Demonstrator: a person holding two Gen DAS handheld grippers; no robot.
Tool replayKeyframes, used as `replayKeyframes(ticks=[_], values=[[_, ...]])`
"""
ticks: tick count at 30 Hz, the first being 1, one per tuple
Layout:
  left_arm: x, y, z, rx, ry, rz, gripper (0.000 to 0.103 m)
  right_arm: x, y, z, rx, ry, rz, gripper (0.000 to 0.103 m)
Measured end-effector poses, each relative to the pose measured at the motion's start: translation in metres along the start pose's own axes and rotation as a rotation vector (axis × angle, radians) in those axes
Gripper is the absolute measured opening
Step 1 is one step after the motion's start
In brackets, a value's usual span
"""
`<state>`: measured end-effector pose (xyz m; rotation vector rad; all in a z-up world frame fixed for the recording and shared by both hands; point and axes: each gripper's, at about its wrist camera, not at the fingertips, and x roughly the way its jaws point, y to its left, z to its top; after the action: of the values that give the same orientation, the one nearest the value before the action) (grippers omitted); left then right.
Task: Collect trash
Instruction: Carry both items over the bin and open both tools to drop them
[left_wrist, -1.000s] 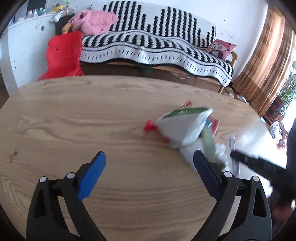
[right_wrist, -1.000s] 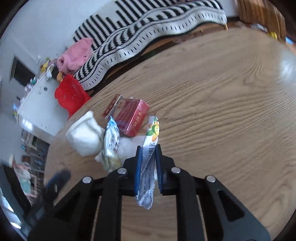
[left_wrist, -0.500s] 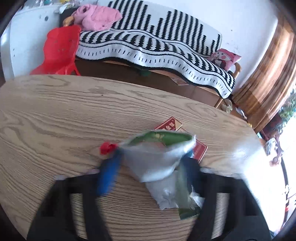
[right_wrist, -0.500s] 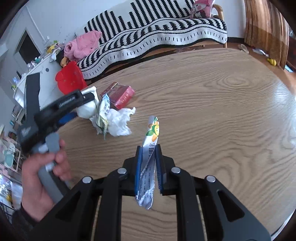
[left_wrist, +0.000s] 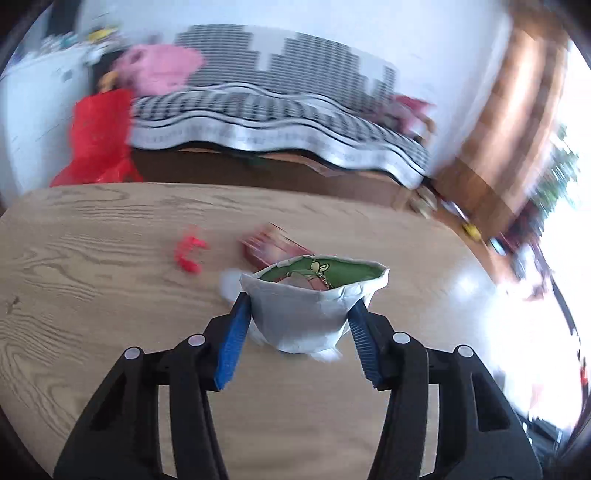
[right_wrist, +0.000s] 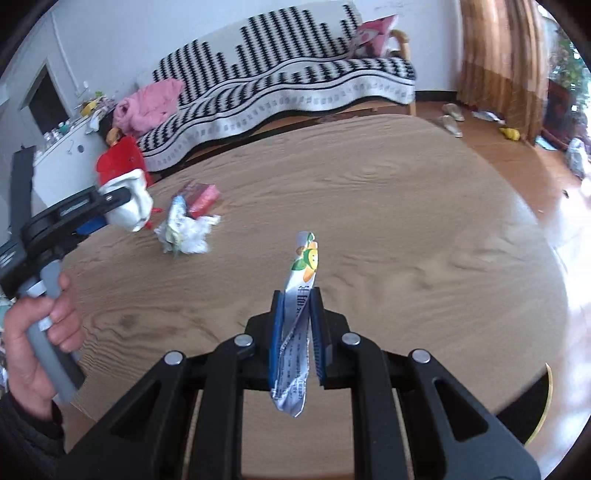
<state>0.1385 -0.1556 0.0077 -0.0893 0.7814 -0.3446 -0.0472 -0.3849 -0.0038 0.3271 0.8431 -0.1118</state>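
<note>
My left gripper (left_wrist: 299, 314) is shut on a crumpled silver snack bag (left_wrist: 306, 317) with a green lining, held above the wooden table (left_wrist: 92, 266). Beyond the bag on the table lie a red scrap (left_wrist: 188, 253), a red box (left_wrist: 267, 247) and a bit of white tissue (left_wrist: 229, 282). My right gripper (right_wrist: 297, 306) is shut on a long silver wrapper (right_wrist: 303, 273) with an orange fruit print, standing up between the pads. In the right wrist view the left gripper (right_wrist: 120, 206) carries the bag (right_wrist: 135, 212) at the left, above a pile of tissue (right_wrist: 197, 238) and a wrapper (right_wrist: 173, 218).
A person's hand (right_wrist: 40, 332) grips the left tool's handle. Behind the table stand a sofa with a black-and-white striped cover (right_wrist: 295, 85), a red chair (left_wrist: 96, 136) and a pink cloth (right_wrist: 147, 107). The table's rounded edge (right_wrist: 543, 387) lies at lower right, with brown curtains (right_wrist: 495, 48) beyond.
My left gripper closed on the snack bag and lifted it off the table. My right gripper, still holding the wrapper, drew back and away from the trash pile.
</note>
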Motion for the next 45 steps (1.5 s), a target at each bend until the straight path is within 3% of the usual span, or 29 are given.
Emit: replayKeyframes(ticks=[5,14,23,27,34,42,44,45], values=[[-0.02,-0.08,-0.054,0.14,0.086,-0.138,0.052,-0.045,-0.066,-0.038,0.091,-0.027,-0.101,0.015],[-0.036,-0.223,-0.146,0.411,0.151,-0.309,0.052,-0.099,-0.196,-0.105,0.278,-0.048,-0.255,0.015],[-0.023,-0.327,-0.245,0.655,0.26,-0.478,0.052,-0.113,-0.272,-0.143,0.411,-0.006,-0.301,0.015],[-0.002,-0.346,-0.267,0.693,0.312,-0.503,0.052,-0.113,-0.279,-0.143,0.42,0.012,-0.302,0.015],[0.029,-0.361,-0.281,0.712,0.369,-0.484,0.052,-0.107,-0.29,-0.145,0.448,0.05,-0.291,0.015],[0.032,-0.372,-0.28,0.71,0.348,-0.508,0.053,-0.107,-0.297,-0.147,0.467,0.055,-0.301,0.015],[0.03,-0.375,-0.281,0.718,0.339,-0.503,0.056,-0.106,-0.297,-0.146,0.471,0.055,-0.304,0.015],[0.03,-0.375,-0.281,0.719,0.334,-0.498,0.063,-0.106,-0.297,-0.146,0.472,0.055,-0.306,0.015]])
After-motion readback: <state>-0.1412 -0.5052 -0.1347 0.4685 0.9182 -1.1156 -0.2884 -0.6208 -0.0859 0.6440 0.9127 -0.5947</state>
